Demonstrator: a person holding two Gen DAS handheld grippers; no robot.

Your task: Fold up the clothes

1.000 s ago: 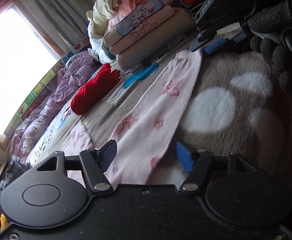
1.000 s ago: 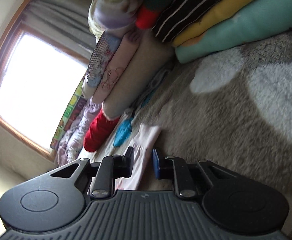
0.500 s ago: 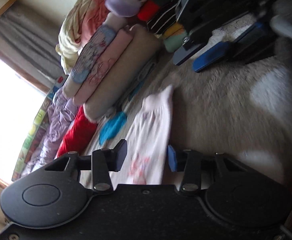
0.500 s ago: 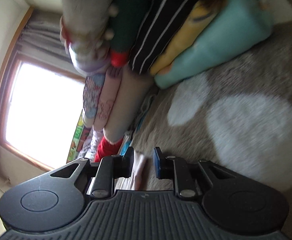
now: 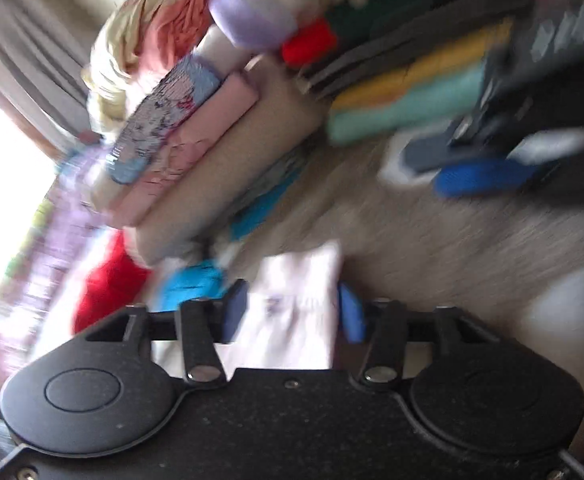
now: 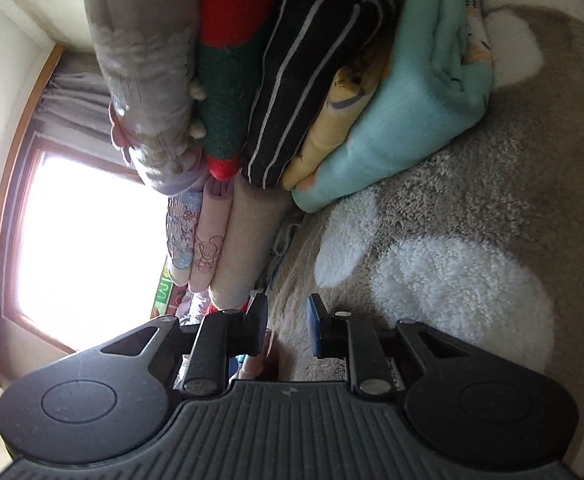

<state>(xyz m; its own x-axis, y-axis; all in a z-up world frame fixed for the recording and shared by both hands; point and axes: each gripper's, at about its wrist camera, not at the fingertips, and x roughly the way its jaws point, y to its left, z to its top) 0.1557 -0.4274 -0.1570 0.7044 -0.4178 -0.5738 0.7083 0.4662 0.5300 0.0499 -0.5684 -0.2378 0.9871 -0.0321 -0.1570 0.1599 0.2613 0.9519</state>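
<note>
In the blurred left wrist view, the left gripper (image 5: 293,308) has its jaws spread wide, with the pale pink printed garment (image 5: 292,320) lying between them on the grey fleece blanket with white patches (image 5: 471,236); whether they grip it, I cannot tell. The other gripper shows at upper right.

In the right wrist view, the right gripper (image 6: 288,320) has its jaws parted around nothing, above the blanket (image 6: 491,200), near the stack of folded blankets (image 6: 331,80). A sliver of the pink garment (image 6: 254,366) shows beneath.
</note>
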